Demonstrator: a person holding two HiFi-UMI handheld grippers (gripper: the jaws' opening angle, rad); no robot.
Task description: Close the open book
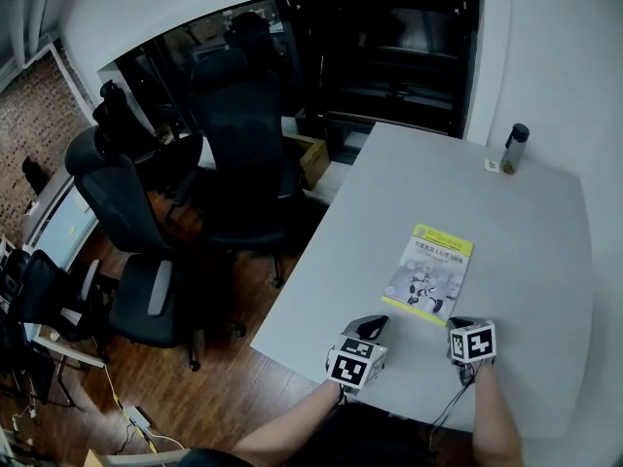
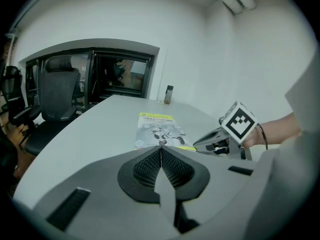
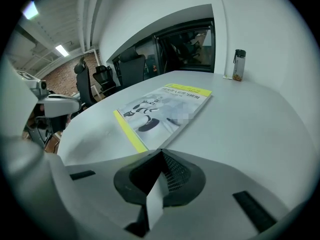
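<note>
A book point(image 1: 436, 272) lies flat on the grey table point(image 1: 545, 251) with its cover up: a yellow band along one edge and a grey picture. It looks closed. Both grippers sit side by side at the table's near edge, just short of the book. My left gripper point(image 1: 373, 322) has its jaws pressed together with nothing between them, and the book point(image 2: 159, 130) lies right ahead of its tip point(image 2: 161, 149). My right gripper point(image 1: 458, 326) is also shut and empty, its tip point(image 3: 161, 153) close to the book's point(image 3: 162, 106) near corner.
A dark bottle point(image 1: 514, 149) stands at the table's far right corner beside a small white item. Several black office chairs point(image 1: 238, 154) crowd the floor left of the table. A dark glass partition runs behind.
</note>
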